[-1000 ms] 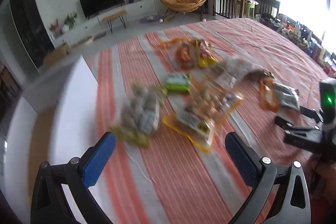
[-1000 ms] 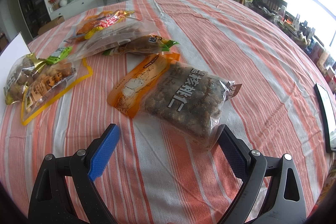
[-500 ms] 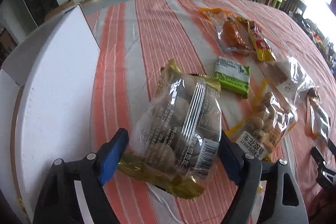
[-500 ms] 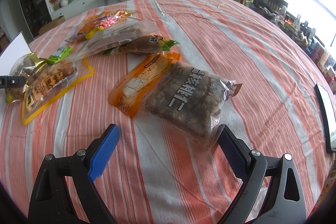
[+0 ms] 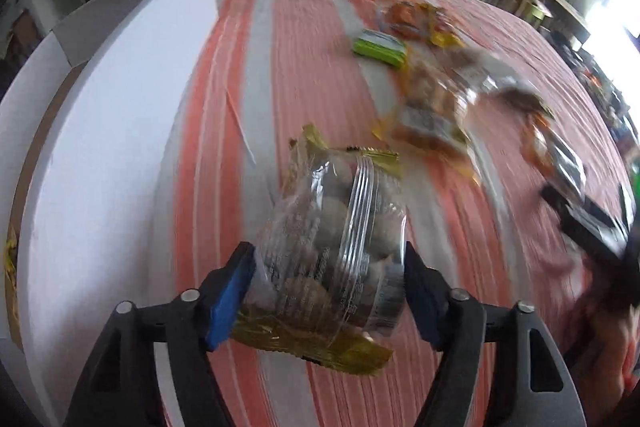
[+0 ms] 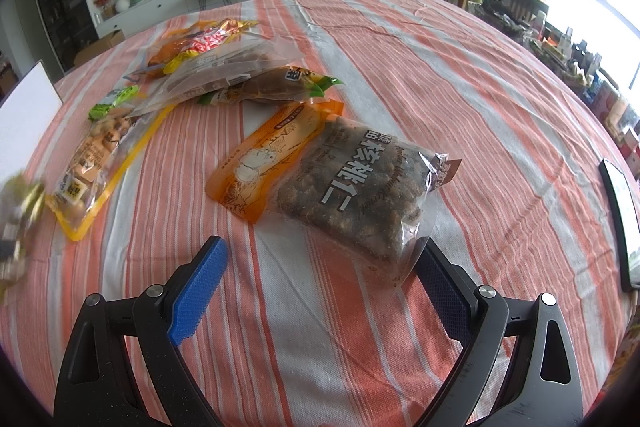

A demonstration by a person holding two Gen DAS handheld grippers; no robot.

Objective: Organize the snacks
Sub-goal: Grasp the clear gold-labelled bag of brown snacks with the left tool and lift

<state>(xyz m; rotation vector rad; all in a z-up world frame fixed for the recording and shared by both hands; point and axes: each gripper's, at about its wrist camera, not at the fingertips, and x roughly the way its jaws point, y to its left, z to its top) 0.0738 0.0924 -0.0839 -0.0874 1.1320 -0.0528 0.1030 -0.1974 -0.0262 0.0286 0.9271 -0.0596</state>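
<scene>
A clear bag of round snacks with gold edges [image 5: 340, 195] sits between the blue pads of my left gripper [image 5: 326, 259], whose jaws are closing and pressing its sides. The bag hangs above the striped cloth, just right of the white box [image 5: 100, 147]. In the right wrist view the same bag is a blur at the far left [image 6: 16, 219]. My right gripper [image 6: 322, 251] stands open over the cloth with nothing between its fingers. The corner of a dark walnut bag [image 6: 352, 187] lies just ahead of its right finger, and an orange pouch [image 6: 264, 163] lies beside that bag.
More snacks lie across the striped tablecloth [image 6: 440, 75]: a yellow-edged bag [image 6: 96, 159], a green packet [image 6: 112, 103], a clear pouch [image 6: 224, 75] and a red-yellow packet [image 6: 204, 39]. A dark flat device [image 6: 620, 219] lies at the table's right edge.
My left gripper came down over the gold-edged bag, closed on it and carried it leftward toward the white box. The right gripper has stayed where it was.
</scene>
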